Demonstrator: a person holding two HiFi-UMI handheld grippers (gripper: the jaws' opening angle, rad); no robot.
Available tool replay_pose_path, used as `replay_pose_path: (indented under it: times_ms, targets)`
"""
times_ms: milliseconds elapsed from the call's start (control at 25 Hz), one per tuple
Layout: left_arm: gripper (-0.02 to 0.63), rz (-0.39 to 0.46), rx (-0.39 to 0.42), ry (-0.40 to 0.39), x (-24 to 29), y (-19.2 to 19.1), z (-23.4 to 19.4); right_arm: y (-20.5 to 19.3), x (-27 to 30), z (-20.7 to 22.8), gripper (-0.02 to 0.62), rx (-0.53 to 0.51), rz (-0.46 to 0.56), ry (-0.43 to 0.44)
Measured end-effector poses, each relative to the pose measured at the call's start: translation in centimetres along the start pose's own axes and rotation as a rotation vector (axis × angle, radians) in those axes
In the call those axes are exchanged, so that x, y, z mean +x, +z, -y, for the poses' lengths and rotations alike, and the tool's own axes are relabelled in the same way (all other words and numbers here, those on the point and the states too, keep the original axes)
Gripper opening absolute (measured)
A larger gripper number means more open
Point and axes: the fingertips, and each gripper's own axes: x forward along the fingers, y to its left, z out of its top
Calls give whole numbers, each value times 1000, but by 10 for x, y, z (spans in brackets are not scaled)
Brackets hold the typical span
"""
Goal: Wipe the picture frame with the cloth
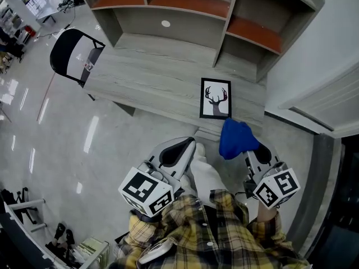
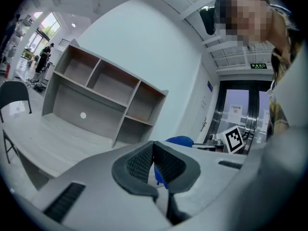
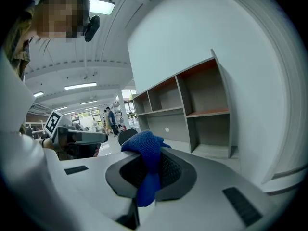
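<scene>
- Picture frame (image 1: 215, 98) lies flat near the front edge of the desk (image 1: 140, 74), deer print facing up.
- Right gripper (image 1: 251, 150) is clamped on the blue cloth (image 1: 236, 138), which bunches above its jaws. It hangs short of the desk, near the frame but apart from it.
- Left gripper (image 1: 189, 145) has its jaws pressed together, with nothing held.
- Progress, as judged: cloth is in hand, no contact with the frame yet, so all the wiping is left.
- Head view alone shows the frame; neither gripper view catches it.
- Right gripper view shows the pads biting the cloth's fold.
- Left gripper view shows the 2 pads meeting, with the shelf unit (image 2: 96, 100) beyond.
</scene>
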Motion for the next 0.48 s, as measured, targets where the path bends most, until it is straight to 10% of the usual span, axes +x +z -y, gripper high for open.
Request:
replay_pose_path:
  times_ms: [480]
  targets:
    - [5, 49, 15, -14, 114, 76, -48, 78, 80, 85, 34, -31, 62, 47]
